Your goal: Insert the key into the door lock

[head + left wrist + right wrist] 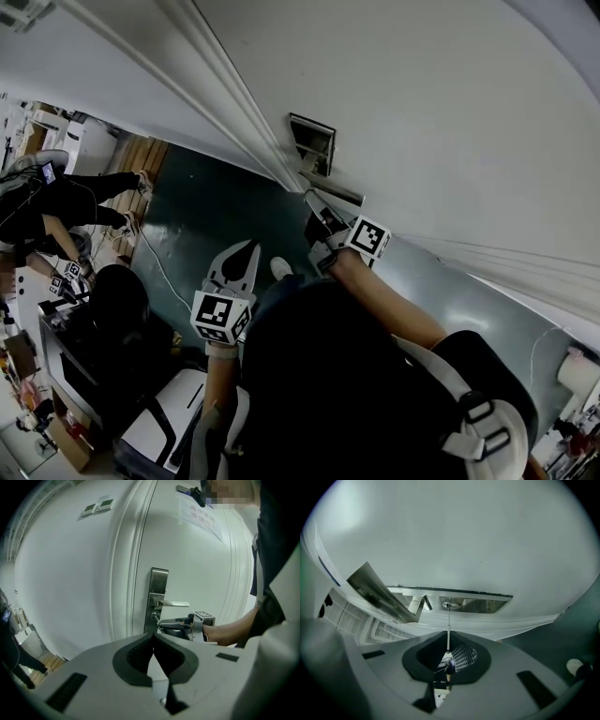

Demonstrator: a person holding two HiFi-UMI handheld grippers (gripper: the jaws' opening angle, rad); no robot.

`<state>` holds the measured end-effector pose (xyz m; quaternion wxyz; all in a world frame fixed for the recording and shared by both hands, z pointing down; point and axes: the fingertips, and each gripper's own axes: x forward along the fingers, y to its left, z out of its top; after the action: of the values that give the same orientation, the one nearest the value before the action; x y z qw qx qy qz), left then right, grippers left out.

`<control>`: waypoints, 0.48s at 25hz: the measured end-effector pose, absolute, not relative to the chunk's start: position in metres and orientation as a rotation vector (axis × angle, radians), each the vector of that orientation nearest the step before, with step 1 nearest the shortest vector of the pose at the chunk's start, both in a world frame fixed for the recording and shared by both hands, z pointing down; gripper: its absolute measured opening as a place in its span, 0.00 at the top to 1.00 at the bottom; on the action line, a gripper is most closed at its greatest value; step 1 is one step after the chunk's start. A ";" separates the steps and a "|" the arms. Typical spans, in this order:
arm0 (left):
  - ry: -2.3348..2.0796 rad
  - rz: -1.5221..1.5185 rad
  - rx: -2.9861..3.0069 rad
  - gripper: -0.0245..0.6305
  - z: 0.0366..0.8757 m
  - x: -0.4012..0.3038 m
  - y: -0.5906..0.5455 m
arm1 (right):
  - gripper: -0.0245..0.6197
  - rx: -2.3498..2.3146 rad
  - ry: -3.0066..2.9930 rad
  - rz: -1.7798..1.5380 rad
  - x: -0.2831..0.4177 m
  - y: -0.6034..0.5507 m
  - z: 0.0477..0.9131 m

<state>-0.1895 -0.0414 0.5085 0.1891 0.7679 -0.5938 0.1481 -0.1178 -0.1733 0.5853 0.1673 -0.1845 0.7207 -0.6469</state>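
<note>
A steel lock plate (312, 142) with a lever handle (333, 190) sits on the white door. My right gripper (323, 220) is right below it, shut on a thin key (448, 630). The key's shaft runs straight from the gripper (447, 656) to the round keyhole (450, 605), and its tip is at the opening. From the left gripper view, the right gripper (161, 623) meets the keyhole (153, 616) under the handle (173, 604). My left gripper (242, 255) hangs back from the door, lower and to the left, shut on nothing (153, 637).
A printed notice (199, 517) is stuck on the door, and wall switches (96, 507) are on the wall left of the frame. A person in black (56, 202) sits to the left. A chair (178, 412) stands behind me on the dark floor (206, 206).
</note>
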 end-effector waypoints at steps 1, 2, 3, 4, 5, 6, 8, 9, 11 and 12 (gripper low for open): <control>-1.663 0.418 2.163 0.95 0.509 -0.191 -0.042 | 0.91 -0.528 2.047 -1.833 -0.118 -0.175 0.585; -1.657 0.420 2.168 0.95 0.509 -0.192 -0.043 | 0.91 -0.529 2.045 -1.825 -0.119 -0.176 0.584; -1.650 0.423 2.174 0.95 0.509 -0.193 -0.044 | 0.91 -0.530 2.042 -1.820 -0.120 -0.177 0.584; -1.644 0.425 2.178 0.95 0.508 -0.194 -0.044 | 0.91 -0.533 2.033 -1.822 -0.122 -0.177 0.583; -1.638 0.427 2.182 0.95 0.508 -0.195 -0.044 | 0.91 -0.537 2.022 -1.828 -0.123 -0.176 0.584; -1.633 0.428 2.187 0.95 0.508 -0.195 -0.045 | 0.91 -0.541 2.013 -1.833 -0.123 -0.176 0.584; -1.624 0.430 2.194 0.95 0.509 -0.198 -0.045 | 0.91 -0.550 2.000 -1.834 -0.124 -0.176 0.583; -1.620 0.431 2.197 0.95 0.509 -0.199 -0.046 | 0.91 -0.551 1.997 -1.828 -0.124 -0.176 0.582; -1.612 0.430 2.201 0.95 0.510 -0.203 -0.046 | 0.91 -0.549 1.993 -1.812 -0.125 -0.176 0.579; -1.608 0.430 2.203 0.95 0.511 -0.204 -0.047 | 0.91 -0.549 1.992 -1.806 -0.124 -0.176 0.578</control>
<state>-0.2042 -0.0467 0.5109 0.1891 0.7834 -0.5718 0.1531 -0.1244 -0.1763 0.5778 0.1974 -0.1961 0.7114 -0.6453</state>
